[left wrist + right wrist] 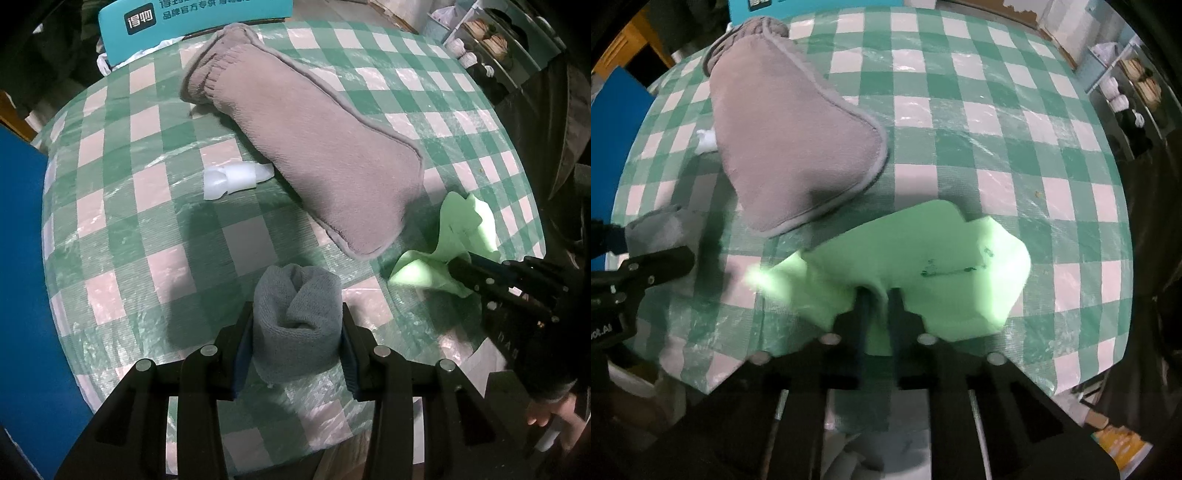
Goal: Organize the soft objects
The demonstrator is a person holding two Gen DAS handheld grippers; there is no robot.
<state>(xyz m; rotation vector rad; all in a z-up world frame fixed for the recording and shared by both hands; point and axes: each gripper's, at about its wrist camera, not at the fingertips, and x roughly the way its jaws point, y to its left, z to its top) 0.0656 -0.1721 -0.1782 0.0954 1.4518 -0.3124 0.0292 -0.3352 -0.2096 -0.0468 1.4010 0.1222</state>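
A rolled grey knit cloth [297, 325] is held between the pads of the left gripper [297, 328], whose jaws are set fairly wide by the bulk of the roll; the roll appears to rest on or just above the green checked tablecloth [155, 206] near its front edge. A light green foam piece [923, 266] is pinched by the right gripper [878, 306], the jaws drawn narrow on a thin fold near its lower edge, so that most of the foam is left projecting forward beyond the fingers. A long brownish-grey plush cover [306, 147] is laid diagonally across the middle of the table, and a small white plastic piece [232, 179] is seen just beside its left flank.

Several risks are judged from here. The foam is gripped only at a compressed edge, so it may be torn or slipped free if swung quickly. Its free end is held near the plush cover and could be dragged against it. The knit roll could be loosened and unrolled if the left jaws are eased before it is seated, and it may be dropped off the front edge
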